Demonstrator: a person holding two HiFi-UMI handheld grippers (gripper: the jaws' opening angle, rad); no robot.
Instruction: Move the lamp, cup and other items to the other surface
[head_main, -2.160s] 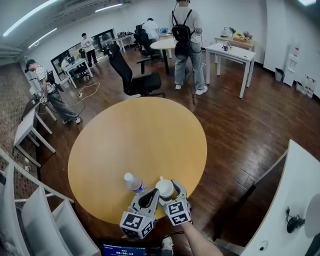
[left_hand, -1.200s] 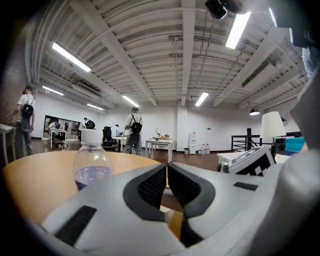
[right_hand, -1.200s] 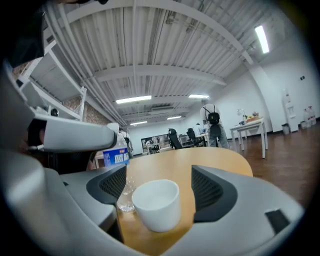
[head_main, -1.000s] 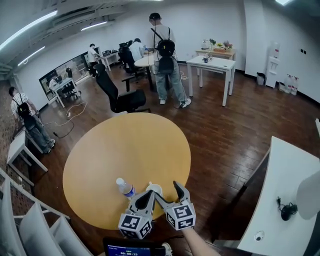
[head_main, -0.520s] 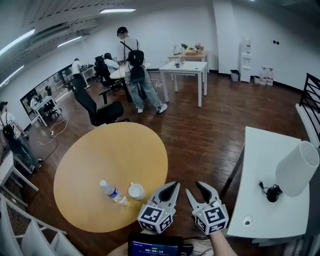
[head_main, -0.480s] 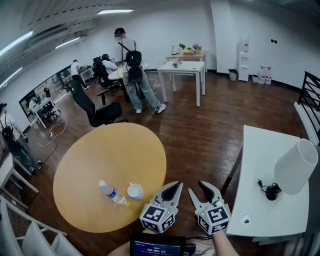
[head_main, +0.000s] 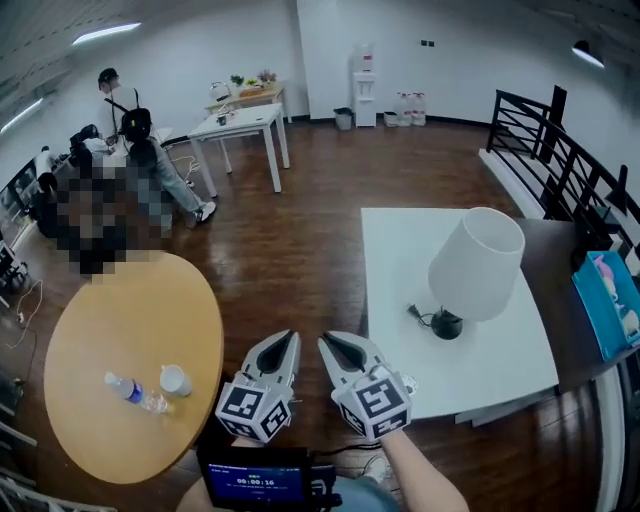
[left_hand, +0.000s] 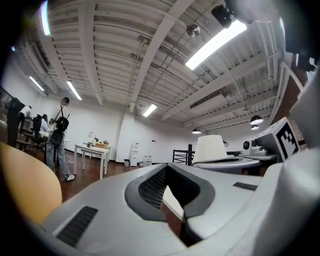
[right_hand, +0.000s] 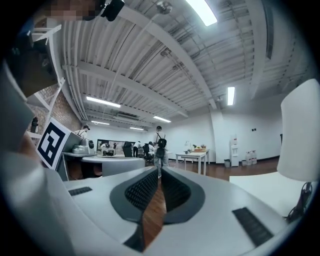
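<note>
The lamp (head_main: 470, 270), with a white shade and a black base, stands on the white square table (head_main: 400, 260) at the right. The white cup (head_main: 175, 380) and a clear water bottle (head_main: 130, 390) sit on the round wooden table (head_main: 120, 320) at the left. Both grippers hang side by side over the floor between the two tables. My left gripper (head_main: 283, 345) is shut and empty. My right gripper (head_main: 335, 345) has its jaws closing to shut with nothing between them. The lampshade (left_hand: 210, 149) shows in the left gripper view beyond the gripper (left_hand: 167, 167). It (right_hand: 300, 135) also shows in the right gripper view, right of the gripper (right_hand: 159, 172).
A black railing (head_main: 540, 140) runs behind the white table, and a blue box (head_main: 610, 300) lies on a dark surface to its right. A white desk (head_main: 240, 125) and a person with a backpack (head_main: 130, 125) are far off. A small screen (head_main: 255, 485) sits below the grippers.
The view has swung right from the round table to the white table. The right gripper's jaws went from wide open beside the cup to shut. Cup and bottle stayed on the round table.
</note>
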